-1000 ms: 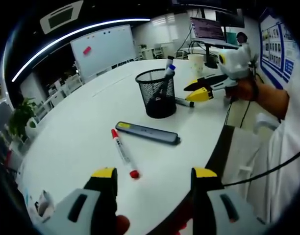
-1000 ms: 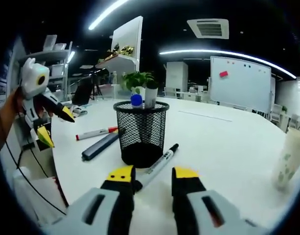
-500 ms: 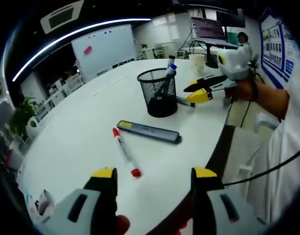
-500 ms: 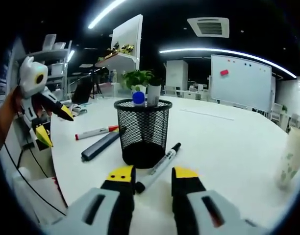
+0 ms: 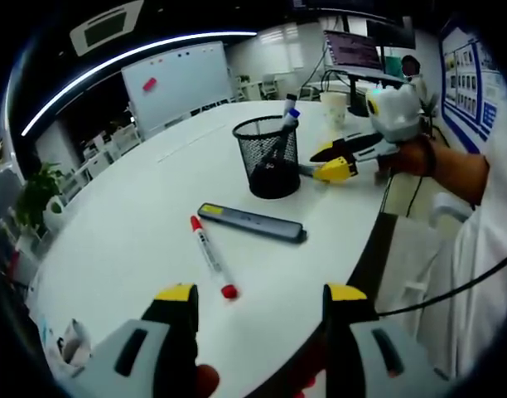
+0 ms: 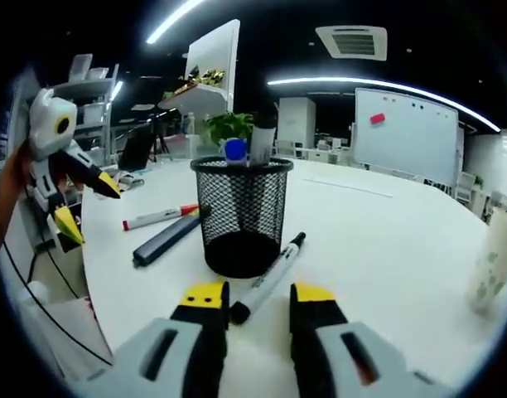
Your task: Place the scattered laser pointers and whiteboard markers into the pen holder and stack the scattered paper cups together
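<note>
In the right gripper view a black marker [image 6: 268, 275] lies on the white table [image 6: 378, 240], leaning up against the foot of a black mesh pen holder [image 6: 241, 215]. My right gripper [image 6: 259, 294] is open, its jaws on either side of the marker's near end. A blue-capped marker [image 6: 234, 150] and a grey one stand in the holder. In the left gripper view my left gripper [image 5: 262, 294] is open and holds nothing. Ahead of it lie a red-capped marker [image 5: 210, 257] and a grey laser pointer [image 5: 250, 223]. Beyond them stands the pen holder [image 5: 268, 156], with the right gripper [image 5: 318, 163] beside it.
A paper cup [image 6: 488, 274] stands on the table to the right; the same paper cup [image 5: 332, 106] shows behind the holder. The left gripper [image 6: 88, 211] hovers off the table's left edge. A person's arm [image 5: 452, 170] and cables hang at the table's right edge. A whiteboard [image 6: 411, 137] stands far back.
My right gripper has come forward and lower, so the black marker's near end now lies between its jaws. The left gripper has stayed put.
</note>
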A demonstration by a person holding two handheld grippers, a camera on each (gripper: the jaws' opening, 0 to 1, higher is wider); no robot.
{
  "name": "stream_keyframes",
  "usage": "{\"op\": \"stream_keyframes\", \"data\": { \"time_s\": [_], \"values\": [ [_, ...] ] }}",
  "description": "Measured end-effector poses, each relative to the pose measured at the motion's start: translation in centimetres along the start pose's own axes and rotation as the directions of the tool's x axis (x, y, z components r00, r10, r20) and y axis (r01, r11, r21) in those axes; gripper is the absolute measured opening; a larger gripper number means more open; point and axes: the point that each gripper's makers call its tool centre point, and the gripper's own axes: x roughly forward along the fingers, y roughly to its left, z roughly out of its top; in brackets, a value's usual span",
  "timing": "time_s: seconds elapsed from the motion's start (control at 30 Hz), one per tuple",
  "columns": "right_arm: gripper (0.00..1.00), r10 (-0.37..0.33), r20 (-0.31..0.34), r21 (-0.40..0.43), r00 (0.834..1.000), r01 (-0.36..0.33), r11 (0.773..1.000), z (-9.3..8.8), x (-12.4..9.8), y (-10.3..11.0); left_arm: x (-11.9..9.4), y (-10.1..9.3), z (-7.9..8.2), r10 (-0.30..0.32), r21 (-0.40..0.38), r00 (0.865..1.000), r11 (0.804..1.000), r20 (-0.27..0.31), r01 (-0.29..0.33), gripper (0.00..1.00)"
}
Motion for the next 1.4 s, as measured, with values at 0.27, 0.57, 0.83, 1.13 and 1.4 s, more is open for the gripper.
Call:
{"op": "stream_keyframes", "data": {
  "time_s": [0.27,0.57,0.83,1.13,1.4],
  "values": [
    [0.26,-0.022,-0.008,0.011,1.0,0.022,1.0,-0.3,0.1,-0.3,-0.1,0.1,-0.2,0.004,0.0,1.0,1.0,-0.006,-0.004,0.6],
    [0.23,-0.041,-0.016,0.019,0.999,0.041,0.999,-0.5,0.0,-0.7,-0.1,0.1,-0.2,0.002,0.001,1.0,1.0,-0.006,-0.002,0.6],
    [0.17,-0.075,-0.023,0.043,0.997,0.076,0.996,-0.8,0.1,-1.4,0.0,0.0,0.1,-0.001,0.007,1.0,1.0,-0.002,0.001,0.6],
    [0.12,-0.092,-0.027,0.07,0.995,0.094,0.993,-0.8,0.1,-1.9,0.0,0.1,0.2,0.0,0.003,1.0,1.0,0.002,0.0,0.6],
    [0.12,-0.098,-0.01,0.102,0.995,0.099,0.99,-0.5,0.1,-2.3,0.0,0.2,0.0,0.0,0.008,1.0,1.0,-0.004,0.0,0.6]
  ]
}}
